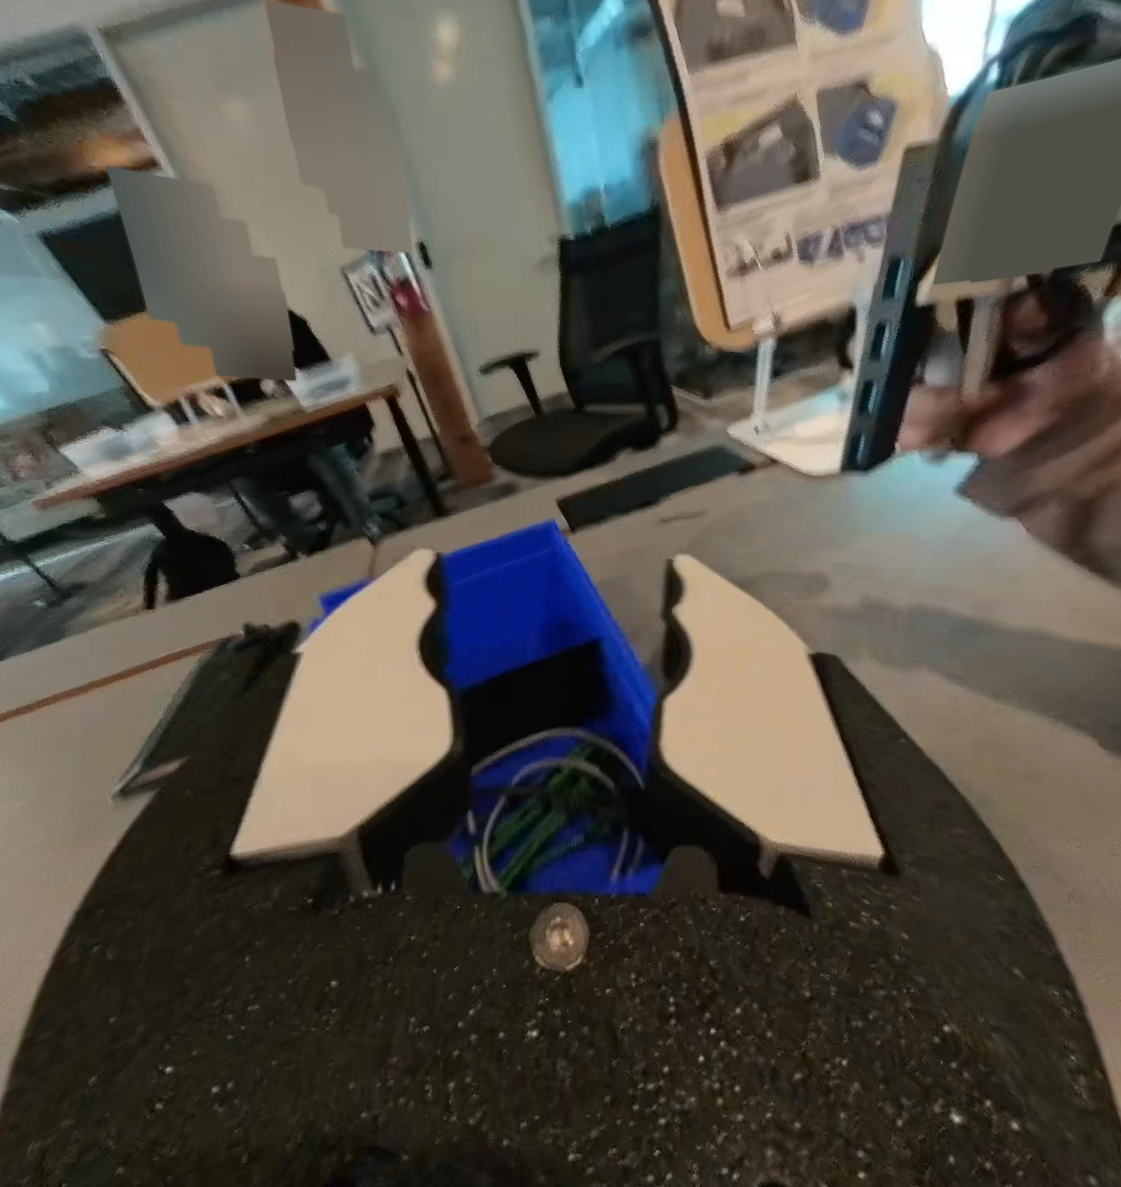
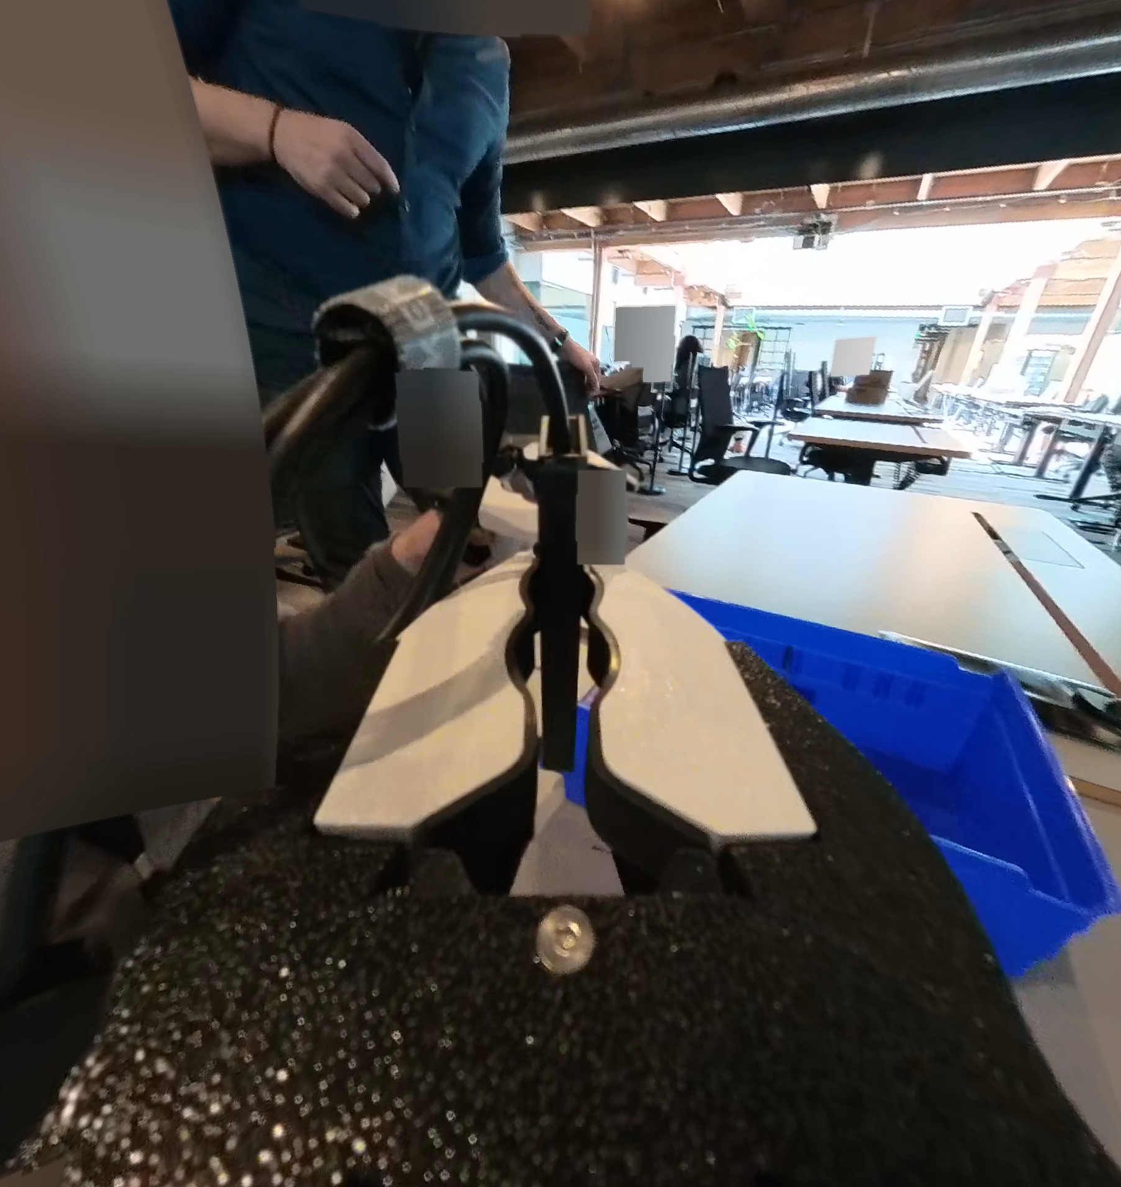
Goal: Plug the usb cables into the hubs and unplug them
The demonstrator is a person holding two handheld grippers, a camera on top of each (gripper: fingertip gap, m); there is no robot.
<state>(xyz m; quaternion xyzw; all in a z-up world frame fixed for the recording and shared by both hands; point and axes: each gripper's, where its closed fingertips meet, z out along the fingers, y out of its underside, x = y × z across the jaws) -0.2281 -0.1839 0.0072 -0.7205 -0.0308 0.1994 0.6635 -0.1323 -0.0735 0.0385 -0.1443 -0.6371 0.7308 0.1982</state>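
Observation:
My left gripper (image 1: 552, 578) is open and empty above a blue bin (image 1: 532, 616) that holds loose green and white cables (image 1: 545, 816) and a dark item. My right gripper (image 2: 561, 578) is shut on a slim black USB hub (image 2: 557, 642), which it holds upright and edge-on. Black cables (image 2: 480, 360) loop from the hub's top, bundled by a grey strap (image 2: 403, 315). A hand in a grey sleeve (image 2: 352, 610) touches those cables. In the left wrist view, a black hub with blue ports (image 1: 879, 360) is held up at the right by a blurred hand (image 1: 1026, 437).
The bin stands on a pale table (image 1: 866, 642) and also shows in the right wrist view (image 2: 930, 738). A dark flat object (image 1: 191, 706) lies left of the bin. A person in a blue shirt (image 2: 352, 128) stands close behind. An office chair (image 1: 609, 353) and desks lie beyond.

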